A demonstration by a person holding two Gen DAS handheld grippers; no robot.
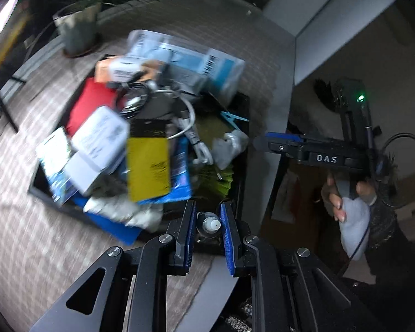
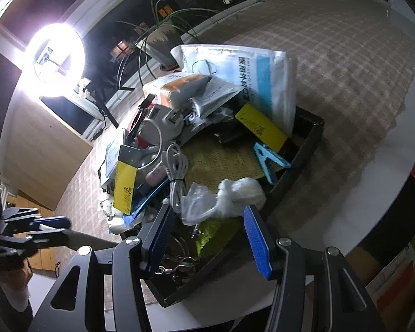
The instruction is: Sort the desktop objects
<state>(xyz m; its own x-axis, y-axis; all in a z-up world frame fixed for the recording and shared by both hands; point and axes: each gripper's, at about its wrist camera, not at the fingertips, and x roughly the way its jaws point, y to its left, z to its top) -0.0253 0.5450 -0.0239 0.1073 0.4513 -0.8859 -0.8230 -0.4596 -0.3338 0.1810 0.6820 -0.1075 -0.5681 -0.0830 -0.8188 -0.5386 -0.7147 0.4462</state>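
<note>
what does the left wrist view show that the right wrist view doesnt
Only the left wrist view: a small white-capped bottle between the left gripper jaws, and a red pouch.
Only the right wrist view: a glaring ring light and the right gripper with nothing between its jaws.
Both: the black tray, blue clothespin, white cable and crumpled plastic bag.

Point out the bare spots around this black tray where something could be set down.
Free: the checked tablecloth beyond the black tray, right of the white-and-blue plastic bag; and the bare white tabletop along the tray's right wall. Crowded: the tray's inside, heaped around the blue clothes peg, white coiled cable and crumpled clear bag.
</note>
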